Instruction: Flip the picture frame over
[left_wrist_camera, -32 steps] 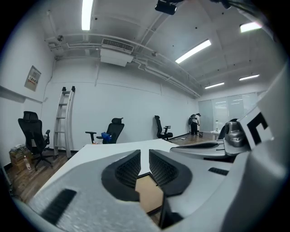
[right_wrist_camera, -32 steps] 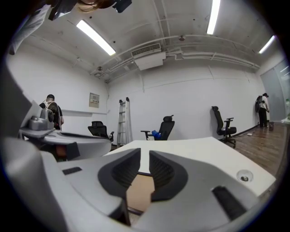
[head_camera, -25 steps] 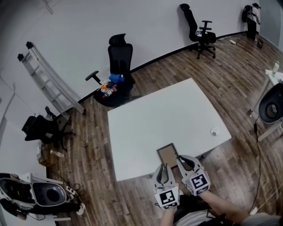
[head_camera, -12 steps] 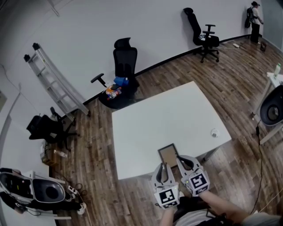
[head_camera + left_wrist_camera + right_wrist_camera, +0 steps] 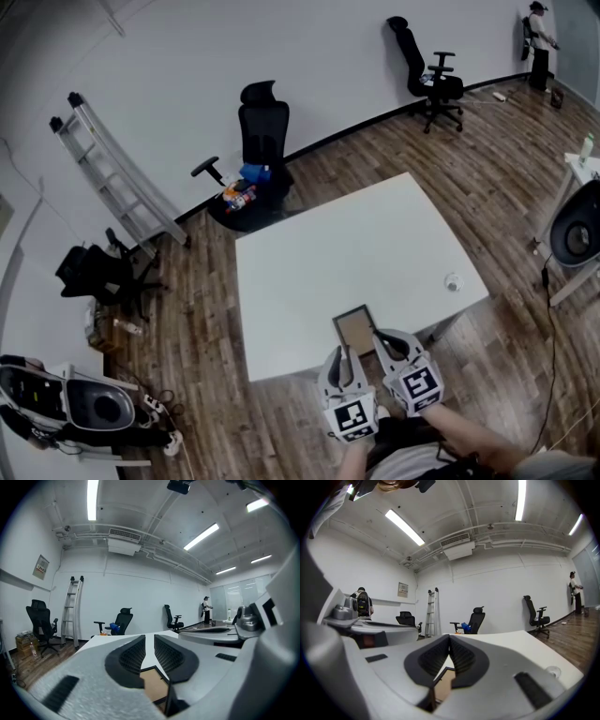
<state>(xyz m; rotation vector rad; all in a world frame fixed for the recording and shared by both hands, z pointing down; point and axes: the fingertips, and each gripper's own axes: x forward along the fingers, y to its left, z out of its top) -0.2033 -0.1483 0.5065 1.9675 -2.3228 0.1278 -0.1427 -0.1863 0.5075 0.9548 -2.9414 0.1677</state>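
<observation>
Centrally, white table [image 5: 356, 244] — picture frame [image 5: 354, 330] near its edge, wood floor [image 5: 206, 309], ladder [image 5: 117, 164] leaning

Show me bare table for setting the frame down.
Free: the table beyond the frame, out to its far and left edges. A small round thing sits by the right edge. Crowded at the near edge, around the frame.

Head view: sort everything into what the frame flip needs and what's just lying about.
For the job: brown-backed, black-edged rectangular picture frame; white square table.
Lying about: small round clear object; black mesh office chair; silver metal ladder.
</observation>
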